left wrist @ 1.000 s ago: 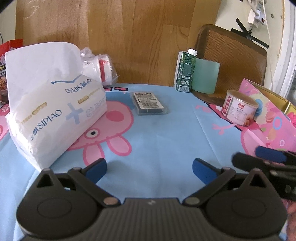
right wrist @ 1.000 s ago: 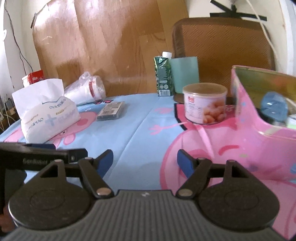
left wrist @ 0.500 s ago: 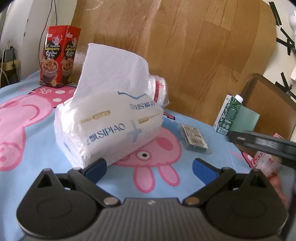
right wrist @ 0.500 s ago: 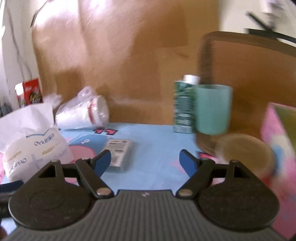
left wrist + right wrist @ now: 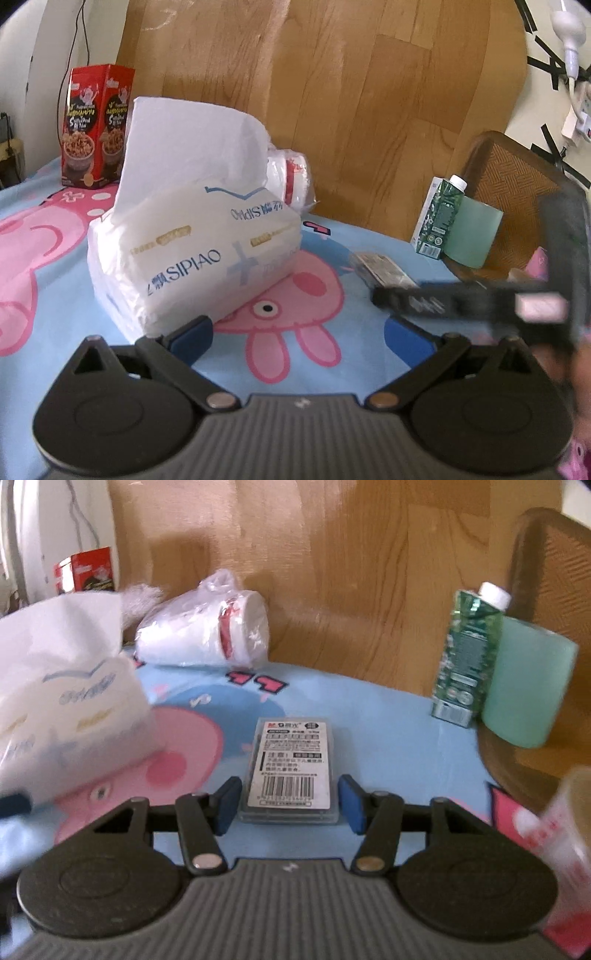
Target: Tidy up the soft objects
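The tissue pack [image 5: 192,254] lies on the table [image 5: 44,295] by the wide left gripper [image 5: 299,332]; the right gripper [image 5: 290,805] is closing around a plastic case [image 5: 291,771], pads not yet touching.

We hold a two-finger gripper in each hand, both angled downward. Our left gripper [image 5: 299,332] has its black arms spread wide, the blue pads [image 5: 190,334] far apart with nothing between them. Our right gripper [image 5: 290,805] is closing: its blue-padded fingers [image 5: 227,808] sit much nearer together, with a flat object lying between them, and narrow gaps show on both sides, so the pads are not pressing yet. From the left wrist view, the right gripper crosses in front as a blurred black bar, with our hand [image 5: 576,369] blurred behind it.
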Available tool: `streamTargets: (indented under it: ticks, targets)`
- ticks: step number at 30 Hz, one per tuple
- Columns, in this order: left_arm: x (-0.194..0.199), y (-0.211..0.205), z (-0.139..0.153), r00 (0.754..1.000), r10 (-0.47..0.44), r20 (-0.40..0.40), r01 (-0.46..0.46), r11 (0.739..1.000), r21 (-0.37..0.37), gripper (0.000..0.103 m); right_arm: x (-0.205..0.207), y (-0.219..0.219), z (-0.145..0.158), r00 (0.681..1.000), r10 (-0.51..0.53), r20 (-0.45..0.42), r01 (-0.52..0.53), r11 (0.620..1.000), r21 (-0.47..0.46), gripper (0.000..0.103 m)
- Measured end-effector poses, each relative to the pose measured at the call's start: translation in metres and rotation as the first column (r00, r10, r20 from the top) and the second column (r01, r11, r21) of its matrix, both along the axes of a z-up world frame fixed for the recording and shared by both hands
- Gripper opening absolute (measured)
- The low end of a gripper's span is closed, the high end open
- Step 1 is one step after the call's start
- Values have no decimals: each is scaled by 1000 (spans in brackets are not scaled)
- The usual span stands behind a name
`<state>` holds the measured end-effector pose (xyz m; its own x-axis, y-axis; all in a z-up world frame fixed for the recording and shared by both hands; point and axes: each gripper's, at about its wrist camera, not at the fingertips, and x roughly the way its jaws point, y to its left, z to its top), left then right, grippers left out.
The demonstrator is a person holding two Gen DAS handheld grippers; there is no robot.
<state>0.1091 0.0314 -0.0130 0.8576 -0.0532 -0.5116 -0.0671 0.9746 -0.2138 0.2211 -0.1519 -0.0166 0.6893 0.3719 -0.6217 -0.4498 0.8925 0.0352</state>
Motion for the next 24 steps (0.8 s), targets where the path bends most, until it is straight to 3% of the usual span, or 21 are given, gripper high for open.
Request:
streamTargets:
  ticks: [5,10,12,14,16,19,21,24]
  targets:
    - [1,1,-1,999,-44,-5,43,999,-31,103,-59,-35,3,1000,-18,8,18,1000,10,60]
    - [-1,-9,-1,985,-172,-4,172,984,-37,103,-136,-71,4,999,-42,4,41,996,81,60]
    - [-2,-16,-3,960,-277,-35,273,958,-91,103,-157,-81,3,998,-64,-8,65,989,130,60]
    - [-3,-23,-7,922,-379,-74,357,909,-216,103,-177,-93,2,995,-96,-12,96,977,191,60]
    - [-8,-36,-5,898,-431,-85,400,882,-248,103,-187,-102,-1,992,-120,-32,124,963,239,60]
    - [-12,-55,-2,832,-545,-106,479,801,-360,103,-197,-108,-2,989,-146,-26,148,952,269,60]
    - [-13,-70,1,804,-582,-123,500,773,-390,103,-197,-111,1,988,-155,-17,153,942,299,60]
    - [-14,-88,7,782,-609,-131,521,755,-399,100,-205,-118,8,986,-166,31,147,931,334,59]
